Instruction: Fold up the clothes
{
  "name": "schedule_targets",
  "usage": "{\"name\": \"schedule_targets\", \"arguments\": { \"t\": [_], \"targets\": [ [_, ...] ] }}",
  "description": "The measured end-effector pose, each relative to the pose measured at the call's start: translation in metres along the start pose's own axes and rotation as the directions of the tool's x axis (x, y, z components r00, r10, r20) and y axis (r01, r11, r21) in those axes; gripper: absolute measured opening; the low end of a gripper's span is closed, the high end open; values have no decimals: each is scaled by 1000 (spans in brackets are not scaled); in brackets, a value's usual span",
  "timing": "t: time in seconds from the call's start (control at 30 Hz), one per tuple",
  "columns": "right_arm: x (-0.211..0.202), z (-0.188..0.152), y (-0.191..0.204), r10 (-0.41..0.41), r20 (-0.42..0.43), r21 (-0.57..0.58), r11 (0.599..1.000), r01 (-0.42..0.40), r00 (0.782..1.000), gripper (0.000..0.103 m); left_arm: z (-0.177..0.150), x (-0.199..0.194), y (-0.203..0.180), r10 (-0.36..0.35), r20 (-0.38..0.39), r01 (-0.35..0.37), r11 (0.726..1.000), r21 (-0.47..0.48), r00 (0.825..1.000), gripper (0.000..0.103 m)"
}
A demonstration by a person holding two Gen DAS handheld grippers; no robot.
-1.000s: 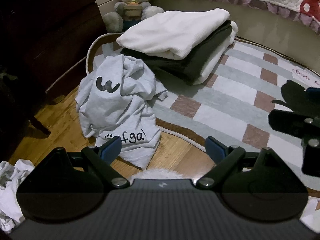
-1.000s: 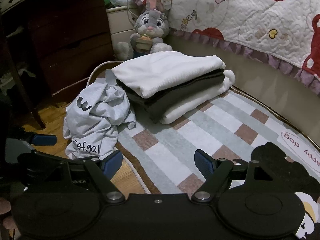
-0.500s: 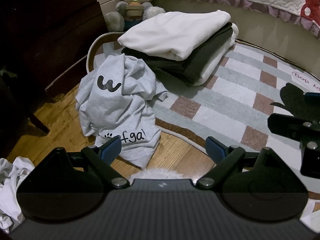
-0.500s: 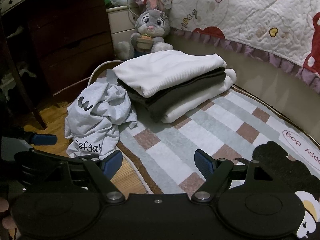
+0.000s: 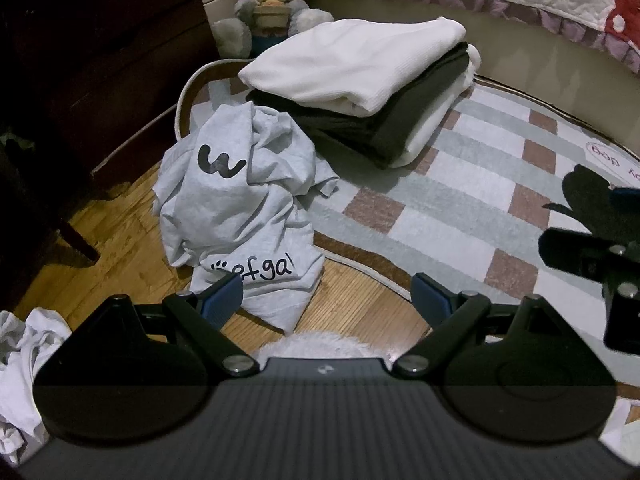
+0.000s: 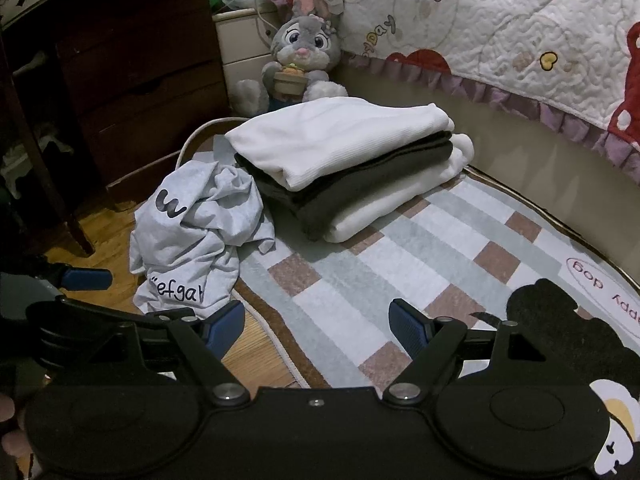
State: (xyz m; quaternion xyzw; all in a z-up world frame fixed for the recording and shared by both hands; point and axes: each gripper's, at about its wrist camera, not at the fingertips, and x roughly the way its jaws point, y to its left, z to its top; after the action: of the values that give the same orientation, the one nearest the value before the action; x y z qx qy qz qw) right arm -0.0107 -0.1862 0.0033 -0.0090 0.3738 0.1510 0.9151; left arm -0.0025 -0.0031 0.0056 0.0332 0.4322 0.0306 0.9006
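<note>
Three folded garments (image 6: 344, 160) sit stacked on the checked rug (image 6: 420, 264), white over dark over white. Crumpled grey T-shirt (image 5: 240, 208) lies just beside the stack, half on the wooden floor (image 5: 120, 240), printed "w" and "efga". Rug reads "dog". Left gripper (image 5: 328, 296) and right gripper (image 6: 316, 324) both hover spread wide, gripping nothing

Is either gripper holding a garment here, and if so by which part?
Nothing is held. The left gripper and right gripper are both open and empty, short of the crumpled grey shirt.
</note>
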Motion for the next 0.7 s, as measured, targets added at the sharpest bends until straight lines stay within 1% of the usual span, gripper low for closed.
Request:
{"name": "schedule_targets", "arguments": {
  "t": [0.07,0.13,0.23,0.33,0.4,0.53,0.63,0.7],
  "targets": [
    [0,-1,0,6,2,5,1000,-6,1000,83,1,1,9,0,4,0,999,-34,1000,91],
    [-1,-1,0,25,14,13,1000,-25,1000,83,0,5,24,28,8,-28,998,-60,1000,91],
    [-5,-2,-2,89,69,33,995,-92,994,83,1,15,47,60,10,-58,993,-105,998,91],
    [-3,-1,0,113,106,38,992,-118,988,83,3,26,70,66,10,-64,987,-149,998,91],
    [0,1,0,120,118,38,991,-126,986,83,2,33,80,73,22,-69,986,-150,997,91],
    [14,1,-5,137,107,75,986,-145,985,83,-1,46,93,87,70,-77,988,-130,994,90],
    [26,1,-9,149,88,111,981,-158,985,83,0,59,103,78,103,-65,989,-131,992,88],
    [31,-1,-11,145,73,121,981,-153,987,83,4,69,110,59,116,-44,990,-131,991,88]
  ]
}}
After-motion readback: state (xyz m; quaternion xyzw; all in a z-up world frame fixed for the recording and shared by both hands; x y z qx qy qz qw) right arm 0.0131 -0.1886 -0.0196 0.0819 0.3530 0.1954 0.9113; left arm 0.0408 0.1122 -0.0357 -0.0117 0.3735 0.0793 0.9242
